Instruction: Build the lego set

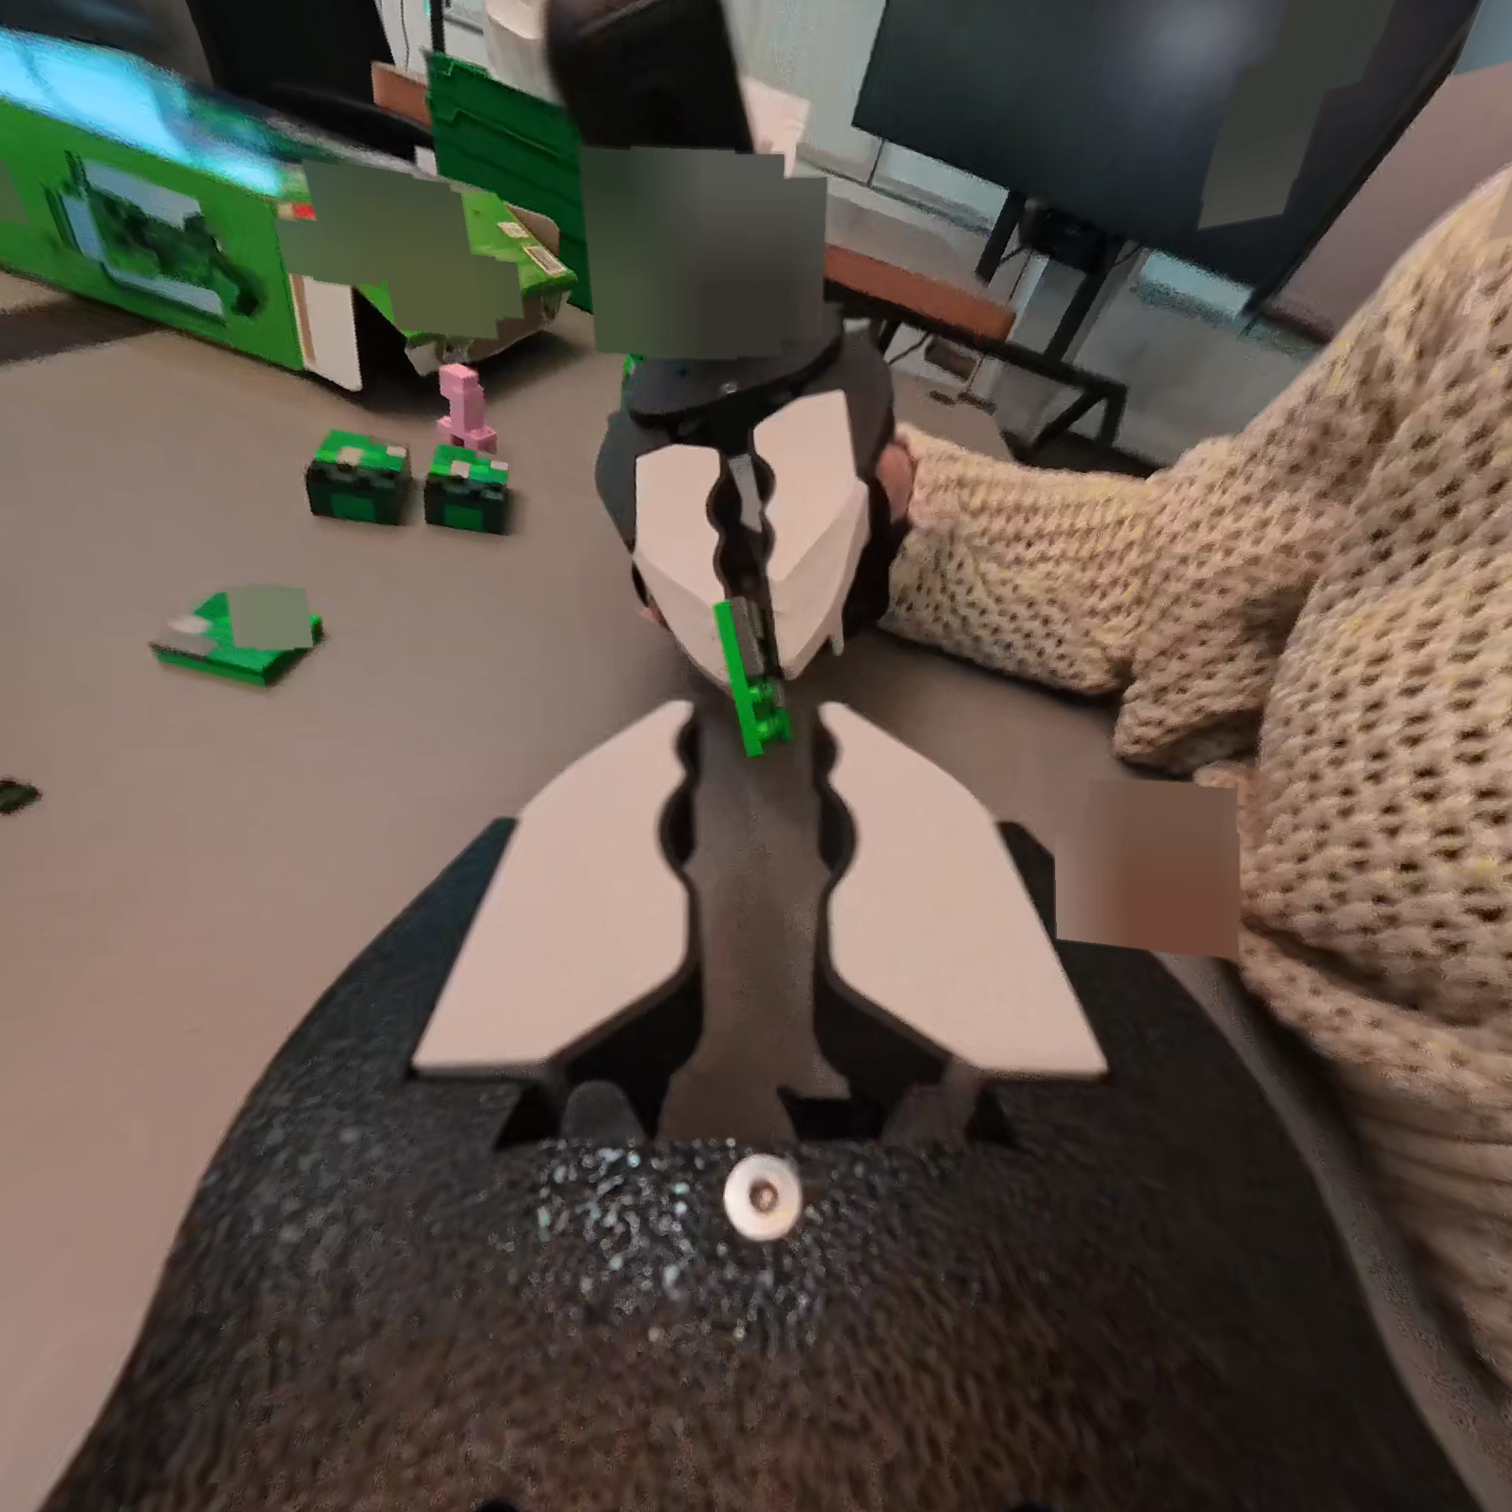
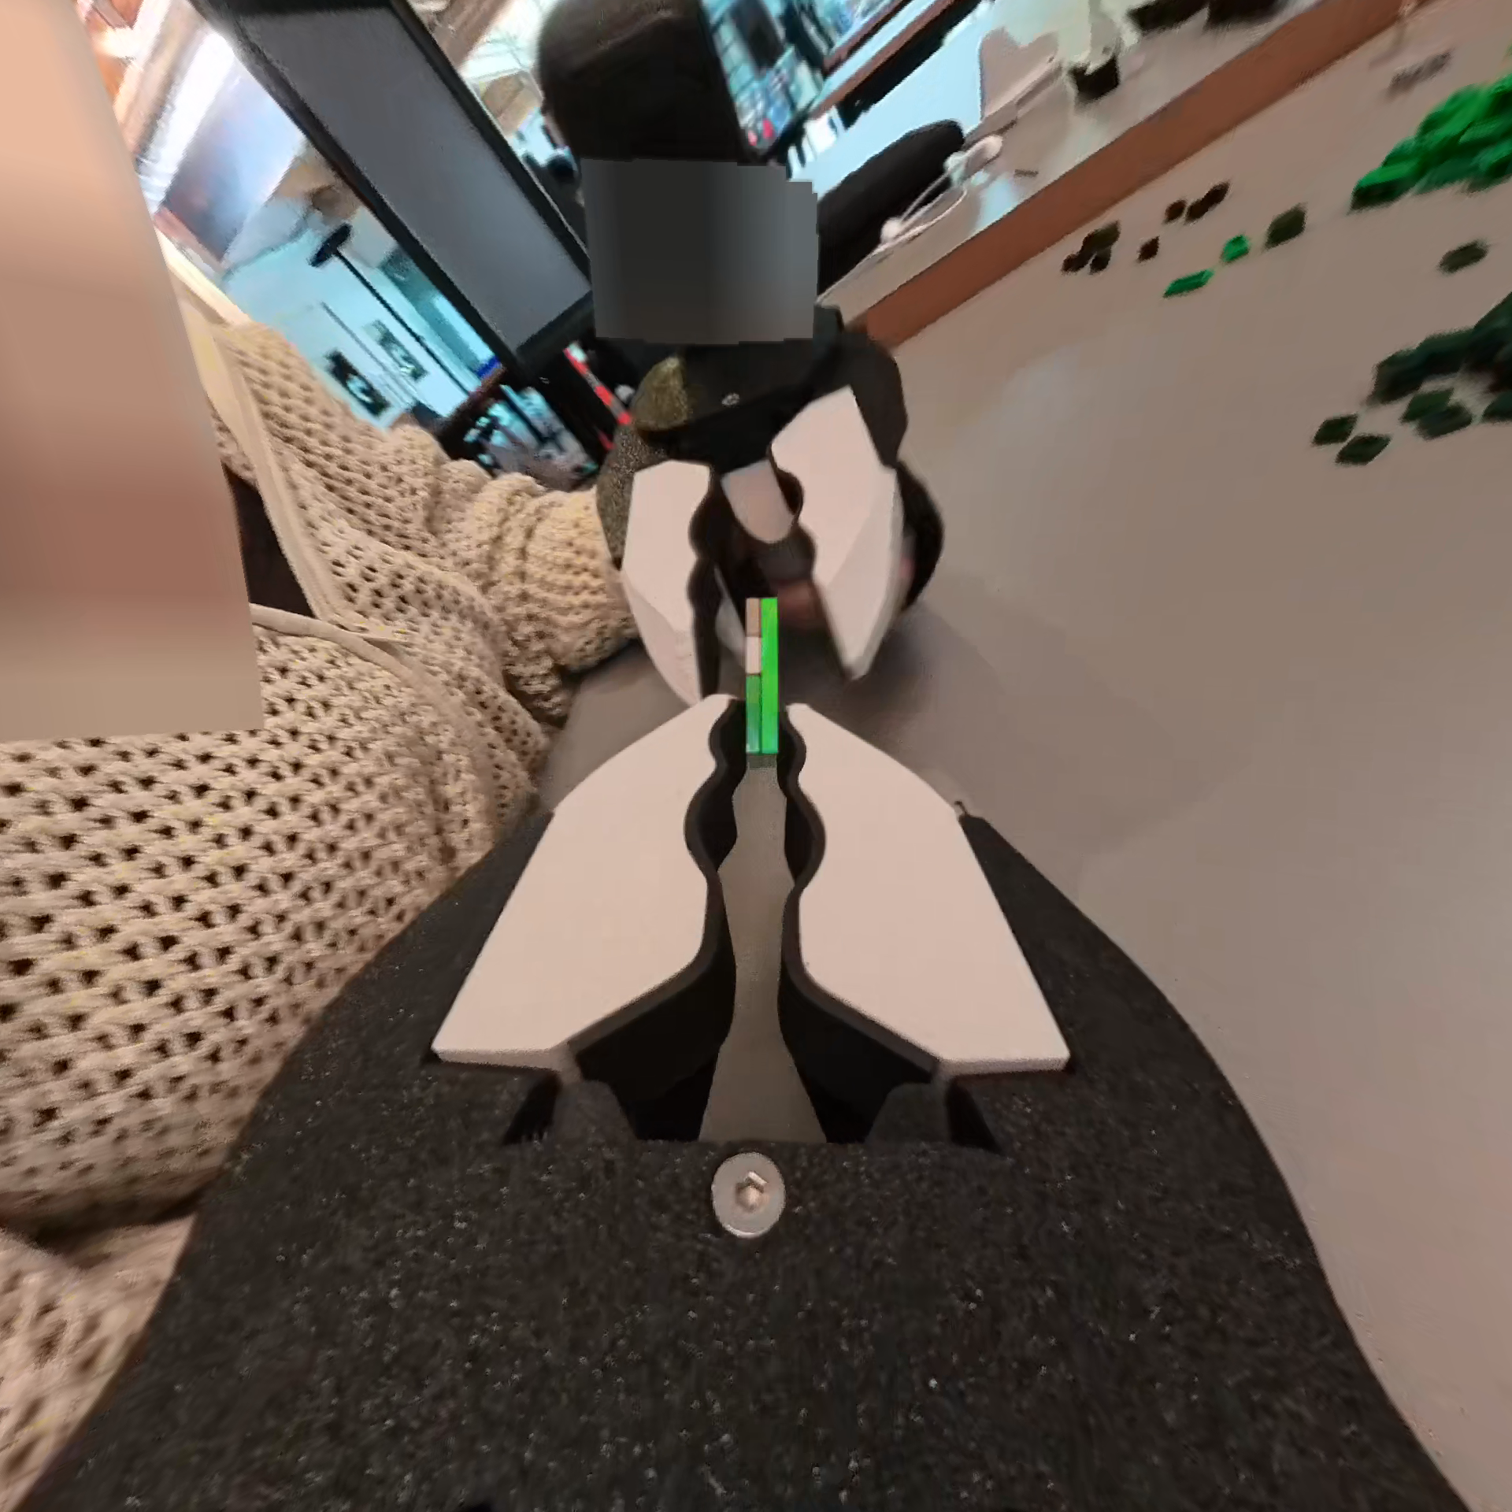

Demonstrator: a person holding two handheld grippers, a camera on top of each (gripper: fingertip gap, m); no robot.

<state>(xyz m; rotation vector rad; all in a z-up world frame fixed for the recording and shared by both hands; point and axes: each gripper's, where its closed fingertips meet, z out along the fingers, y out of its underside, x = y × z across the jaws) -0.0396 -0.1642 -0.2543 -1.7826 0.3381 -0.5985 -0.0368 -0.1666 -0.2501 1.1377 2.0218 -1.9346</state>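
My right gripper (image 2: 757, 720) is shut on a thin green lego plate assembly (image 2: 767, 695) with a grey-white piece on one side. It holds the assembly edge-on above the grey table (image 2: 1145, 654). My left gripper (image 1: 757, 716) faces it nose to nose, open and empty. The free end of the assembly (image 1: 761, 720) reaches into the gap between the left fingertips without being clamped. In the left wrist view the right gripper (image 1: 757, 667) points toward the camera. In the right wrist view the left gripper (image 2: 769, 675) stands open around the assembly's far end.
A green lego box (image 1: 147, 229) lies at the back left. Before it stand a pink figure (image 1: 465, 409), two small green block builds (image 1: 358, 487) and a flat green build (image 1: 237, 646). Loose green pieces (image 2: 1440, 401) lie to the right. A knit sleeve (image 1: 1064, 556) rests alongside. The tips of both grippers are at nearly the same place. The pink figure (image 1: 465, 409) is about 30 cm from both grippers' fingertips.
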